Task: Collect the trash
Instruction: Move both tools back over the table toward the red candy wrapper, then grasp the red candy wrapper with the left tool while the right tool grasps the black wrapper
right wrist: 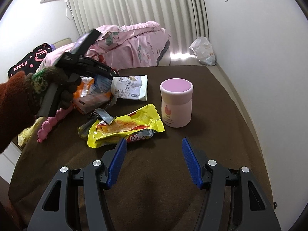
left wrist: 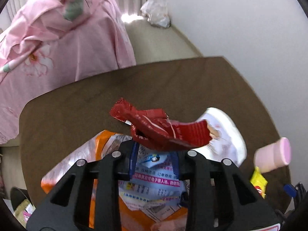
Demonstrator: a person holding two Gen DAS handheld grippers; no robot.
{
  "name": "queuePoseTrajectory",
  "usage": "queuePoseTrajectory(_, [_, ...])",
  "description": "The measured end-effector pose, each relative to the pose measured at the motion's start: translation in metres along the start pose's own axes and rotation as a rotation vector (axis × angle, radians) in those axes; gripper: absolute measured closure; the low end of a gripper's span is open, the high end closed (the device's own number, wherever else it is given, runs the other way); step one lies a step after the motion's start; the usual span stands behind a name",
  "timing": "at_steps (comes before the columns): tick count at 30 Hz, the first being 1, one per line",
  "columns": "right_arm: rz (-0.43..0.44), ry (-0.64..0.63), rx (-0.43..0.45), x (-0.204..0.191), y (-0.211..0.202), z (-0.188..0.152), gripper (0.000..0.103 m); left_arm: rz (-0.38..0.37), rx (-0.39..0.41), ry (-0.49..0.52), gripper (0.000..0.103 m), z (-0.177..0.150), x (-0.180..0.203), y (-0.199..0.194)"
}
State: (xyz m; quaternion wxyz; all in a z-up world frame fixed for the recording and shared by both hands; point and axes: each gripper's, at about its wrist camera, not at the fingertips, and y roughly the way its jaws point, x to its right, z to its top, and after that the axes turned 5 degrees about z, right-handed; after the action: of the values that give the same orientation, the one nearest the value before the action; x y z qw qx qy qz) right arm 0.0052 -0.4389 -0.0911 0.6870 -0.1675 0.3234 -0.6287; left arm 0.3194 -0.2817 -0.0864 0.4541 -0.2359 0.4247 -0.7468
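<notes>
My left gripper [left wrist: 156, 146] is shut on a crumpled red wrapper [left wrist: 167, 130], which covers its fingertips. Beneath it lies an orange bag [left wrist: 100, 146] with a light-blue printed leaflet [left wrist: 154, 175] on top. In the right wrist view a gloved hand [right wrist: 48, 80] holds the left gripper [right wrist: 112, 73] over that orange bag [right wrist: 84, 96]. A white snack bag [right wrist: 130, 86] and a yellow wrapper [right wrist: 125, 129] lie on the brown table [right wrist: 211, 154]. My right gripper [right wrist: 154, 159] stands open above the table, just short of the yellow wrapper, with nothing between its blue pads [right wrist: 117, 161].
A pink-lidded jar [right wrist: 176, 104] stands upright right of the yellow wrapper. A pink toy [right wrist: 50, 123] lies at the table's left edge. Beyond the table is a bed with a pink quilt [right wrist: 134, 44]. A clear plastic bag [right wrist: 203, 52] sits on the floor by the curtain.
</notes>
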Motion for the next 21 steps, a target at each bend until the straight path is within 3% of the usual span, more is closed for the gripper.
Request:
queuePoseTrajectory(6, [-0.016, 0.012, -0.005, 0.002, 0.001, 0.0, 0.047, -0.082, 0.141, -0.03, 0.076, -0.044, 0.009, -0.075])
queuePoseTrajectory(10, [-0.033, -0.028, 0.006, -0.007, 0.0, -0.001, 0.047, -0.113, 0.099, -0.009, 0.075, -0.093, 0.019, -0.109])
queuePoseTrajectory(13, [0.026, -0.072, 0.003, -0.024, 0.004, 0.001, 0.047, -0.063, 0.065, 0.008, 0.074, -0.13, 0.023, -0.12])
queuePoseTrajectory(14, [0.048, -0.091, -0.004, -0.031, 0.007, 0.002, 0.047, -0.043, 0.063, 0.015, 0.071, -0.141, 0.023, -0.122])
queuePoseTrajectory(16, [0.085, -0.127, -0.021, -0.043, 0.014, 0.007, 0.047, -0.046, 0.063, -0.002, 0.055, -0.162, 0.017, -0.128])
queuePoseTrajectory(21, [0.128, -0.214, -0.03, -0.071, 0.031, 0.036, 0.047, -0.123, 0.072, -0.061, 0.048, -0.2, 0.001, -0.14])
